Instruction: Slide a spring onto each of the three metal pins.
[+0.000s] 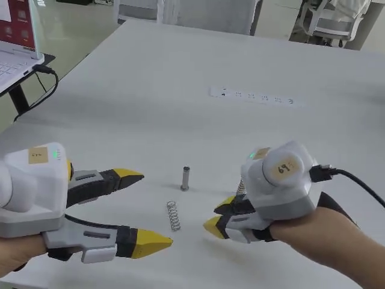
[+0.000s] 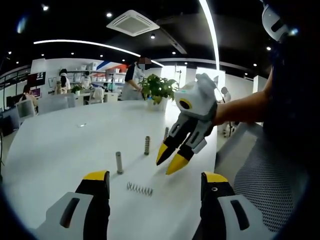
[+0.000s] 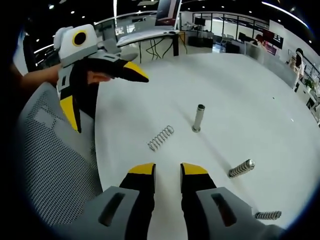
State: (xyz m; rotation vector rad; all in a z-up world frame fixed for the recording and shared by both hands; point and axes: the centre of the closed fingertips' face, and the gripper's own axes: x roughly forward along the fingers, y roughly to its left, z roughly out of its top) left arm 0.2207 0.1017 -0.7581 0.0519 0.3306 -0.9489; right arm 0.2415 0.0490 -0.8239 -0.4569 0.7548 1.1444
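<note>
A bare metal pin (image 1: 185, 178) (image 2: 119, 162) (image 3: 198, 118) stands upright on the white table (image 1: 180, 78). A loose spring (image 1: 174, 215) (image 2: 139, 188) (image 3: 161, 138) lies flat just in front of it. Two more pins wear springs: one (image 2: 147, 145) (image 3: 242, 168) close by, another (image 2: 166, 133) (image 3: 268, 215) farther off. My left gripper (image 1: 144, 208) (image 2: 155, 177) (image 3: 102, 95) is wide open and holds nothing, left of the loose spring. To the spring's right, my right gripper (image 1: 218, 215) (image 2: 170, 159) (image 3: 167, 170) has its jaws a narrow gap apart, with nothing between them.
A white power strip (image 1: 255, 96) lies farther back on the table. A laptop (image 1: 15, 42) with a black cable sits on a side stand at the far left. A grey mesh chair (image 3: 50, 165) is beside the table's near edge.
</note>
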